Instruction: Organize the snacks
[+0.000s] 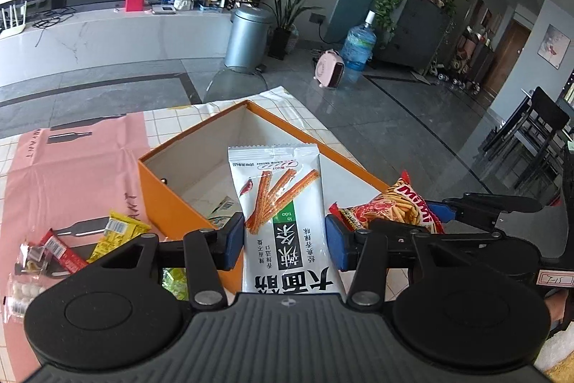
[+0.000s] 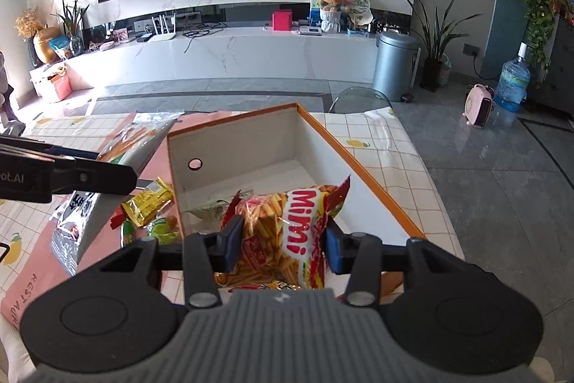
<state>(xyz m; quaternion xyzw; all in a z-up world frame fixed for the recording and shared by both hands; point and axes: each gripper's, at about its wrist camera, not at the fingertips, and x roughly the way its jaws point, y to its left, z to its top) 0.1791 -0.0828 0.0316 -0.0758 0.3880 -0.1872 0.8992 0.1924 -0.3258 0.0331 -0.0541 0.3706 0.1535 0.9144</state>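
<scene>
Two packets up at once, one per claw, both near the orange box.

Left wrist view: left claw clamped on a white spicy-stick packet, blue pads pressing its two long edges. Long axis running straight out along the fingers, far end hanging over the near wall of the orange box. Box open-topped, set cornerwise to this view, nearly bare inside, just ahead of and below the packet. At right, right claw seen from the side, carrying the Mimi fries bag close beside the white packet, not clearly touching it. Loose small snacks lying on the pink sheet to the left of the box, on the checked surface.

Right wrist view: right claw closed on the Mimi fries bag, bag crumpled between the pads, upper end out over the box interior. Left claw reaching in from the left, white packet hanging under it, outside the left wall. Yellow and green sweets on the surface beside that wall.

Judged from this: right claw already above the opening, so nearer to a drop; left needing to travel further across its wall first.
</scene>
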